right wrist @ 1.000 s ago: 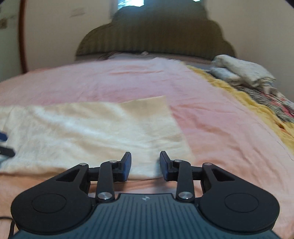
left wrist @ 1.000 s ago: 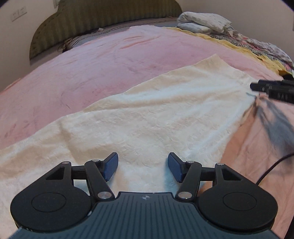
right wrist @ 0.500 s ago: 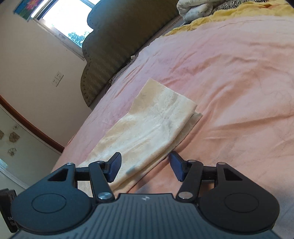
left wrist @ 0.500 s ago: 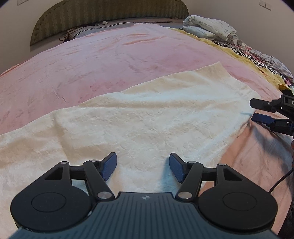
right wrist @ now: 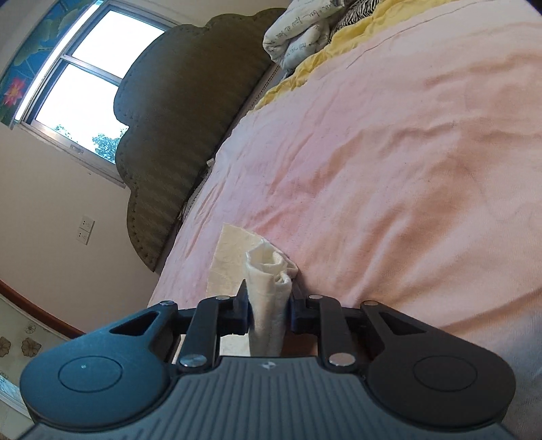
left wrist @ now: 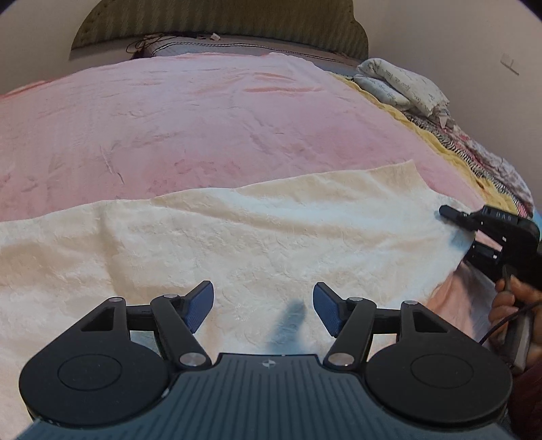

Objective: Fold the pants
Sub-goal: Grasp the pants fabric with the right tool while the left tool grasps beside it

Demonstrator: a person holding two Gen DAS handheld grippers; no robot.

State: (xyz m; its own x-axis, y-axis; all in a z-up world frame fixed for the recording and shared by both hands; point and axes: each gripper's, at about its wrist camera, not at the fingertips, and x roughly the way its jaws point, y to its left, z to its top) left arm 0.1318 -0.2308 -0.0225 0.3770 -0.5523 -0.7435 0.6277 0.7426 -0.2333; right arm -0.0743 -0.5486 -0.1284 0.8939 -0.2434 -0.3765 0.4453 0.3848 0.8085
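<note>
Since a second ago the right gripper (right wrist: 269,313) has rolled onto its side, come down to the end of the pants (left wrist: 237,243), and its jaws have just been closing; a bunched fold of cream fabric now stands between them, pads pressing on it. Pants themselves have barely shifted.

Pants: cream, crinkled cloth, lying flat across the pink bedspread (left wrist: 203,128), running from 9 o'clock to 3 o'clock in the left wrist view. Looks already doubled leg on leg, judging by the layered end. Flat spread makes sense: the next fold needs a clean crease line.

Right gripper pinches the end at 3 o'clock in the left view (left wrist: 455,228), a person's hand (left wrist: 515,304) behind it. My read: sideways roll lets one finger slide under the edge while the other comes over it, so all layers get caught.

Left gripper (left wrist: 263,309) hangs over the middle of the cloth at 6 o'clock, jaws spread, nothing between them, not touching fabric as far as I can tell. Probably waiting to pin or grab the near edge while the right carries its end over.

Outward: folded bedding (left wrist: 399,84) and a yellow quilt (left wrist: 440,142) at 1–2 o'clock, well apart; padded headboard (left wrist: 220,20) at 12; window (right wrist: 91,71) at 10 o'clock in the right view.
</note>
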